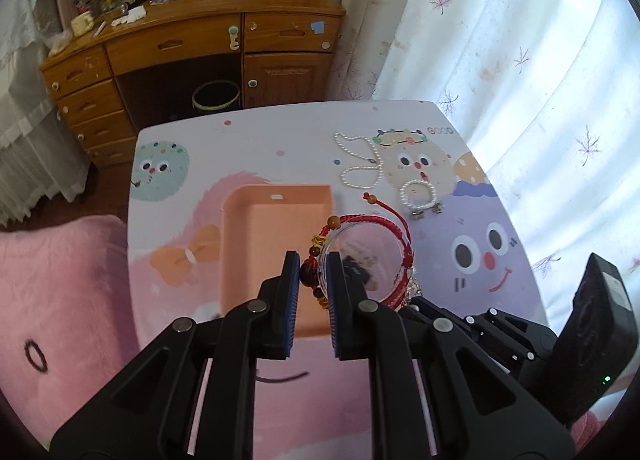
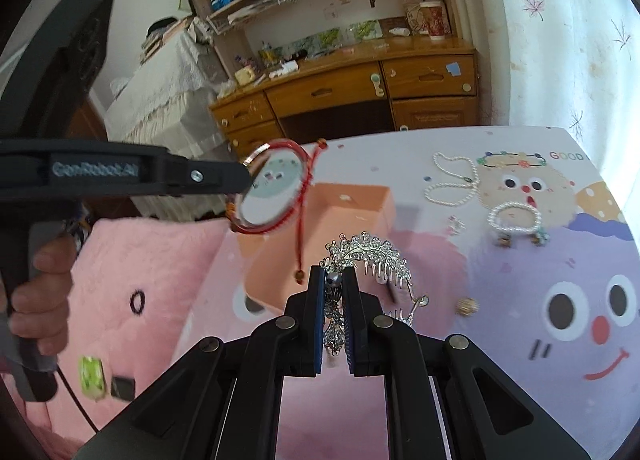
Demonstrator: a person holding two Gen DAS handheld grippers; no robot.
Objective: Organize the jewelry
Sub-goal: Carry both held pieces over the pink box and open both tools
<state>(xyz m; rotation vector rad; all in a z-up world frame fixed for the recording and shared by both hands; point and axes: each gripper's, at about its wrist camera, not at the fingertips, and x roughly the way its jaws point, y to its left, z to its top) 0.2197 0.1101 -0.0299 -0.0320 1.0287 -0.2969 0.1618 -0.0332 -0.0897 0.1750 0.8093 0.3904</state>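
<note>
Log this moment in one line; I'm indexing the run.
left gripper: shut on red bracelet | right gripper: shut on silver hair comb | orange tray: empty

We see the right gripper (image 2: 333, 280) clamped on a silver rhinestone hair comb (image 2: 370, 256), held above the cartoon-print table (image 2: 520, 300). Up and left of it, the left gripper (image 2: 244, 179) grips a clear bangle with red cord bracelet (image 2: 272, 187) over the orange tray (image 2: 360, 203). Pearl strands (image 2: 456, 179) lie far upper right.
</note>
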